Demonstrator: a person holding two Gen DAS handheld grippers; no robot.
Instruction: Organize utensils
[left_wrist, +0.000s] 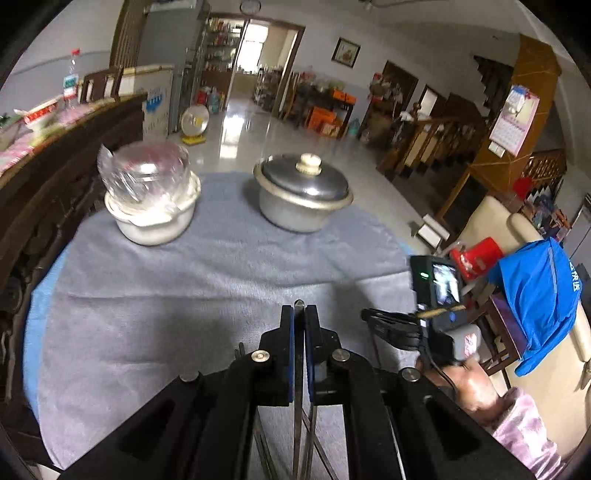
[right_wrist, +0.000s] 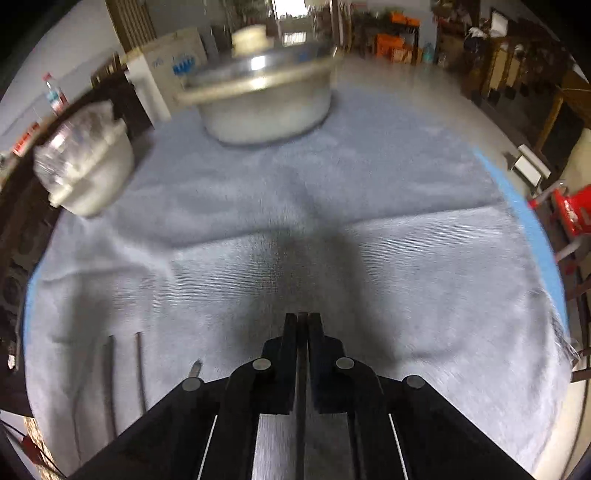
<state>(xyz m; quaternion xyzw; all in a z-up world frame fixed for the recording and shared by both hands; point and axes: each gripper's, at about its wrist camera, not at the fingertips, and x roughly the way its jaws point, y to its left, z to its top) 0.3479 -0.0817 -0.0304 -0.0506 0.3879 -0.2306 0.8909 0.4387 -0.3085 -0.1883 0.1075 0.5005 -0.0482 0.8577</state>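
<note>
Left gripper (left_wrist: 299, 314) clamps utensil (left_wrist: 297, 387); right gripper (right_wrist: 303, 320) likewise; lidded pot (left_wrist: 302, 192) well ahead.

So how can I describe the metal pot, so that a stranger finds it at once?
Look at the round table under the grey cloth. At its far edge stand two vessels: the round grey metal pot is the right one. Only it has a dark metal lid with a cream knob.

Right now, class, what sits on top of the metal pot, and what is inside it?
A dark lid with a cream knob covers the metal pot. The lid hides whatever is inside.
</note>
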